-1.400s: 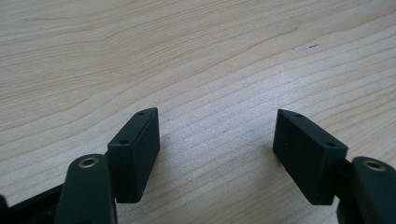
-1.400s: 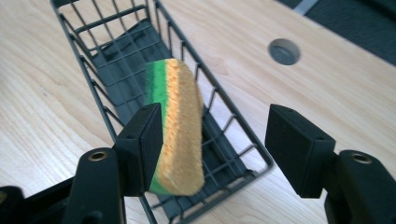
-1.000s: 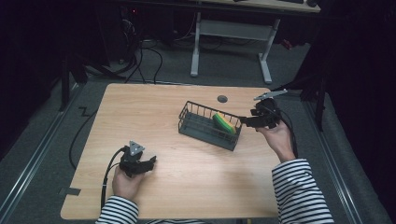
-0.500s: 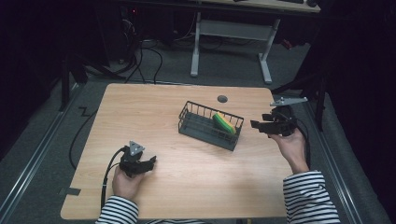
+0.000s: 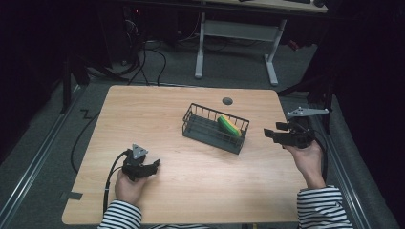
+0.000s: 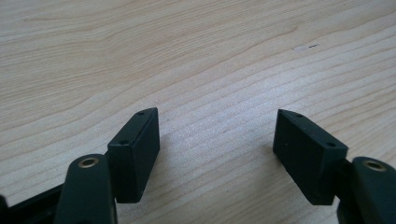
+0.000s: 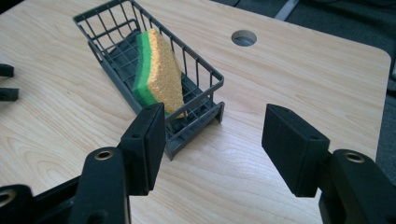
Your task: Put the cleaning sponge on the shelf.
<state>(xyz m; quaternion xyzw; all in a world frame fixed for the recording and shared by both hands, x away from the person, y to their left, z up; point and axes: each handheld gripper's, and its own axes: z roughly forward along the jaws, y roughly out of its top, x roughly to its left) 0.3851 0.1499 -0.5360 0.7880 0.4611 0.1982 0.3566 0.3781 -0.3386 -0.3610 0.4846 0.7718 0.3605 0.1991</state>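
Leftmost, the left gripper (image 5: 152, 167) rests low on the table (image 5: 157, 114), well to the near-left of the wire basket (image 5: 215, 128); its jaws stand wide apart over bare wood and hold nothing. Centre: the basket, dark wire, stands clear of every table edge, with the cable hole (image 5: 227, 101) just beyond it. Contents: one yellow-and-green sponge (image 5: 228, 126), tilted on edge against the basket's right-hand end. Right of the basket, near the table's right edge, the right gripper (image 5: 271, 135) hovers, jaws spread and empty, pointing at the basket's end. Risks, judged: a jaw could catch the rim wire on approach and drag the light basket; the leaning sponge could tip flat or compress and slip. Open room: broad bare wood left of and nearer than the basket; little margin right of it.
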